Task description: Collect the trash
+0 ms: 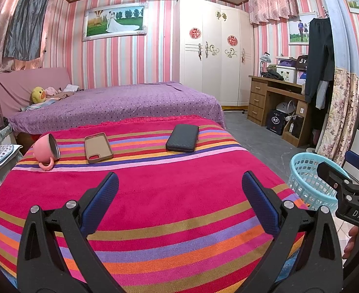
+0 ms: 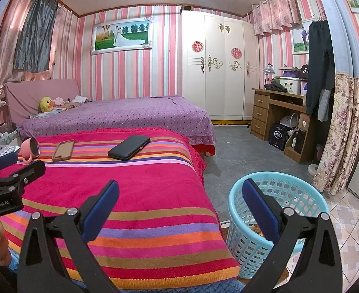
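Left gripper [image 1: 179, 202]: I am holding it over the near half of the bench, its fingers [image 1: 101, 202] standing wide apart and gripping nothing.
Right gripper [image 2: 179, 207]: I am holding it at the bench's right edge, fingers [image 2: 99, 207] spread wide and empty; the right finger is showing in front of the basket.
Bench [image 1: 167, 195]: a striped red cloth is covering it fully.
Mug [image 1: 46, 150]: pink, it is lying on its side near the far left corner, mouth facing right.
Case [image 1: 98, 147]: a tan phone case is lying open side up just right of the mug, apart from it.
Wallet [image 1: 182, 138]: a dark flat wallet is lying toward the far right of the bench, well apart from the case.
Basket [image 2: 277, 219]: light blue, it is standing on the floor just beside the bench's right edge; I am seeing something orange low inside, too hidden to tell.
Trash: I am seeing none on the bench.
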`<control>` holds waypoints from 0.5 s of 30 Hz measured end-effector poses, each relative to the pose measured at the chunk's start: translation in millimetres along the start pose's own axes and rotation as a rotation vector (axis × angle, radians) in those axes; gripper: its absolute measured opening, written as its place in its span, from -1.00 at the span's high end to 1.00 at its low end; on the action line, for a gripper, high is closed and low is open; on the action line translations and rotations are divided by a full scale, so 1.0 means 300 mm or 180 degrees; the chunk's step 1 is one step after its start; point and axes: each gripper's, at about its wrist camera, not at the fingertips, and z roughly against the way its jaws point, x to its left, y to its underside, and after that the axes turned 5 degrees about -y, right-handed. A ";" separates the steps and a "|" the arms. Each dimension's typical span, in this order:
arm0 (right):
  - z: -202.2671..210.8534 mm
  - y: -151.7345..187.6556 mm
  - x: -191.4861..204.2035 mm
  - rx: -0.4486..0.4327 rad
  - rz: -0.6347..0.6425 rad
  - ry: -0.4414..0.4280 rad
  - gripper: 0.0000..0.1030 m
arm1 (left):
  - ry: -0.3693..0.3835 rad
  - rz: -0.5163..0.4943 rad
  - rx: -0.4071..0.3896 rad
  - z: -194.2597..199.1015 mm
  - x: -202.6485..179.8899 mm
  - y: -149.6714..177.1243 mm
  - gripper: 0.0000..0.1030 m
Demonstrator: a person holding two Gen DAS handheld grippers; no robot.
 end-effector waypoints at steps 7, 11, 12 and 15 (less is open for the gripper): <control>0.001 0.000 0.000 -0.0001 -0.0001 0.0001 -0.91 | -0.0007 -0.0010 -0.0004 0.000 0.001 0.001 -0.89; -0.002 0.001 0.001 0.0001 -0.0003 0.0000 -0.91 | -0.0016 -0.0013 -0.0009 0.001 0.004 0.001 -0.89; 0.001 0.000 0.000 0.0000 0.0003 -0.0001 -0.91 | -0.0021 -0.0015 -0.0009 0.000 0.006 0.000 -0.89; 0.001 0.000 0.000 -0.0001 0.0000 -0.0002 -0.91 | -0.0022 -0.0002 0.0000 -0.006 0.013 0.000 -0.89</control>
